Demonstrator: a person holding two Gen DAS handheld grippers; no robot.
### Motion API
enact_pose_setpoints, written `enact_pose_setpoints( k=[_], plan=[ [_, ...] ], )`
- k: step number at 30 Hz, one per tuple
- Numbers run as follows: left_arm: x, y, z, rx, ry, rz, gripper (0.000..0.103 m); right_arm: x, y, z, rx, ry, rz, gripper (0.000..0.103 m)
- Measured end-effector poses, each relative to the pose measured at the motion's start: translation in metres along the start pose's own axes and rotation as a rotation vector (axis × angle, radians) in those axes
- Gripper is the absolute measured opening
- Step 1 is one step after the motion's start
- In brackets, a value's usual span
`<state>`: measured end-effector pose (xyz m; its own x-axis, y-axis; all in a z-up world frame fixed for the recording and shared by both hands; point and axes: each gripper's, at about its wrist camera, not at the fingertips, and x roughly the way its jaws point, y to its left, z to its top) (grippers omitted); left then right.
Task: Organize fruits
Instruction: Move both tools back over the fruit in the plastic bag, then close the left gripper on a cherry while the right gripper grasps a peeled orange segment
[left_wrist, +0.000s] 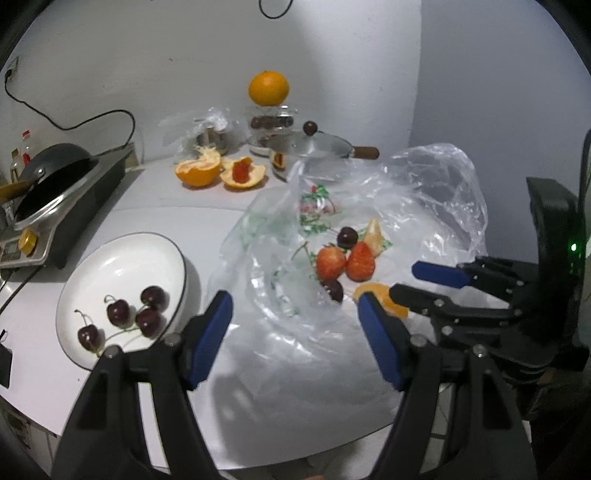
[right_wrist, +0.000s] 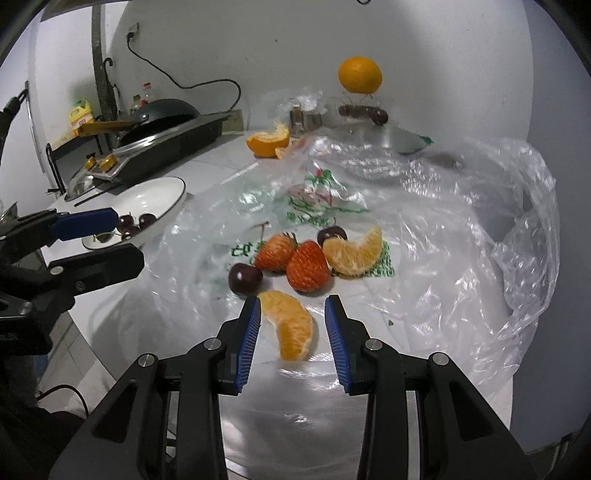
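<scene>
While the loose plastic bag (right_wrist: 461, 236) covered the tabletop (left_wrist: 177, 218), fruit on it could slide if snagged. Strawberries (right_wrist: 295, 258) and cherries sat mid-sheet, four cherries already in the white plate (left_wrist: 92, 266). Left gripper (left_wrist: 295, 328) hovered wide and empty. Right gripper (right_wrist: 293, 332) stood narrow around the near orange segment (right_wrist: 291, 325), not visibly pinching; squeezing could burst it.

Red strawberries (right_wrist: 291, 258), dark cherries (left_wrist: 136, 314) on a white plate (left_wrist: 92, 280) with a black rim, clear bag (right_wrist: 443, 221) printed green
</scene>
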<state>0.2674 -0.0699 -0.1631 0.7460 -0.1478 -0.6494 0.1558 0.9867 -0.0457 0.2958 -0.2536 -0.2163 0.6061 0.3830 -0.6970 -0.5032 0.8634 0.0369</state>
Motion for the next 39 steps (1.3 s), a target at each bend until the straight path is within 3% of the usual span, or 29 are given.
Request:
enact_pose_setpoints(
  k=[17,25,39],
  plan=[
    [0.01,-0.016,0.013,0.024,-0.018,-0.02,0.072,0.033,-0.001,-0.009,-0.027,0.088,0.033,0.038],
    [0.016,-0.028,0.016,0.051,-0.014,-0.023,0.072,0.024,-0.005,-0.013,-0.039,0.057,0.042,0.026],
    [0.048,-0.055,0.016,0.13,0.014,-0.032,0.072,0.005,-0.042,-0.01,0.001,0.011,0.019,0.026]
  ],
)
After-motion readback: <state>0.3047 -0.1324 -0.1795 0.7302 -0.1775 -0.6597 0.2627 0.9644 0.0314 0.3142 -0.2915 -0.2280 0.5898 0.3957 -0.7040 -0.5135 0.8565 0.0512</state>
